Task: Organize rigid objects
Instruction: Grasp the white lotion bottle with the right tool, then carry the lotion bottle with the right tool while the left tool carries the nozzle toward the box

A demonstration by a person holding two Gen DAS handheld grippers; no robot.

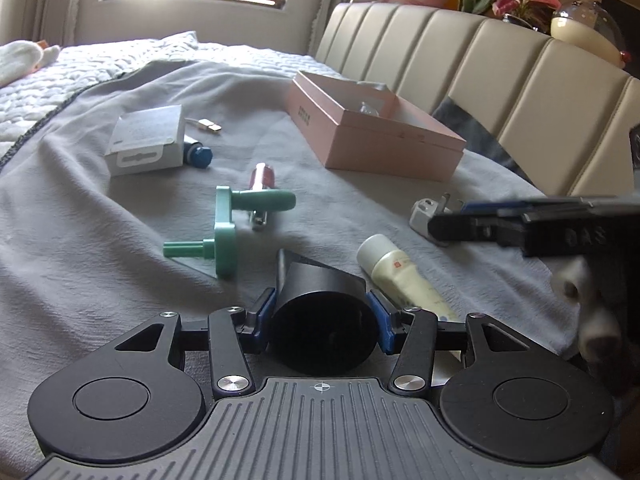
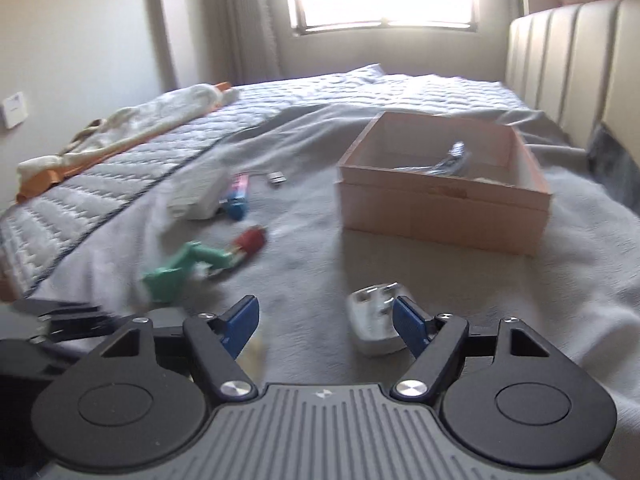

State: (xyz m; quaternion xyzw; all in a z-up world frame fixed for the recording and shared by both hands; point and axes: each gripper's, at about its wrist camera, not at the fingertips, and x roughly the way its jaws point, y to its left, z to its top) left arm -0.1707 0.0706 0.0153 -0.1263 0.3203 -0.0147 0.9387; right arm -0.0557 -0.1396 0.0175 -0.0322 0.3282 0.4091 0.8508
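Note:
In the left wrist view my left gripper (image 1: 322,316) is shut on a black cylindrical cup (image 1: 320,332), its blue pads pressing both sides. My right gripper (image 2: 326,320) stands open low over the grey blanket. A white plug adapter (image 2: 374,326) lies on the blanket just inside its right finger, untouched by the left one. The left wrist view shows the same adapter (image 1: 422,212) beside the right gripper's black fingers (image 1: 460,226). An open pink box (image 2: 440,208) sits ahead of the right gripper and holds a shiny clear item (image 2: 452,160).
Loose on the blanket lie a green crank handle (image 1: 224,232), a red tube (image 1: 261,178), a cream tube (image 1: 400,272), a white carton (image 1: 144,144), a blue bottle (image 1: 200,156) and a USB plug (image 1: 208,125). A padded headboard (image 1: 480,60) borders the right side.

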